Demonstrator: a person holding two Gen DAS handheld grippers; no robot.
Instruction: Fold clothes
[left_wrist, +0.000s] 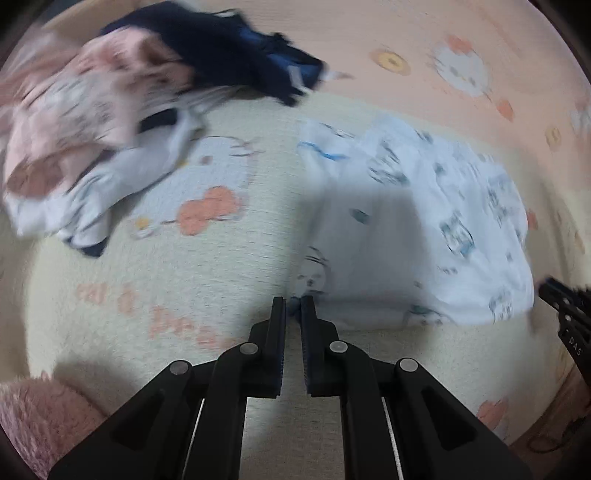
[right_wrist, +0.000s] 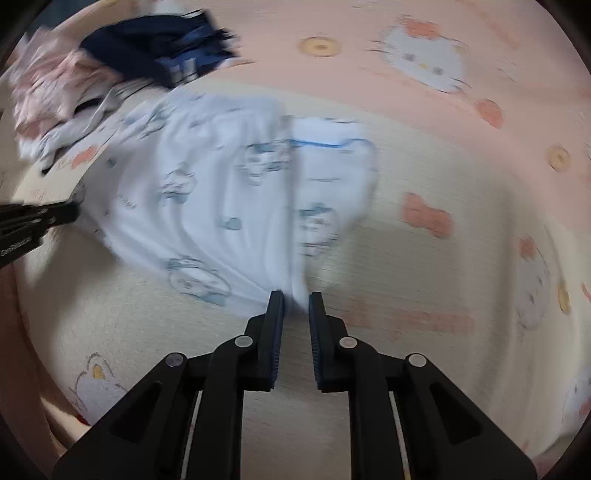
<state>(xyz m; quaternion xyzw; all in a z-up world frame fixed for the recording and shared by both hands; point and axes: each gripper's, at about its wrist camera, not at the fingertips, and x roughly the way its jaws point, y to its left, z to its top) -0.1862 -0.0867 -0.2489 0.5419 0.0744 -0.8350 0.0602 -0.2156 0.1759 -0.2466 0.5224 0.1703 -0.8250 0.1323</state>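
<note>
A white garment with blue cartoon prints (left_wrist: 417, 229) lies partly folded on a cream and pink cat-print blanket (left_wrist: 221, 266). My left gripper (left_wrist: 293, 301) is shut on the garment's near corner. In the right wrist view the same garment (right_wrist: 221, 199) stretches to the left, and my right gripper (right_wrist: 296, 295) is nearly closed on its other near corner. The left gripper shows at the left edge of the right wrist view (right_wrist: 37, 218), and the right gripper at the right edge of the left wrist view (left_wrist: 565, 306). Both views are motion-blurred.
A pile of clothes sits at the far left: a pink printed piece (left_wrist: 74, 110), a dark navy piece (left_wrist: 229, 51) and a white piece (left_wrist: 110, 184). The pile also shows in the right wrist view (right_wrist: 122, 66). A pink fluffy item (left_wrist: 33, 417) lies at the near left.
</note>
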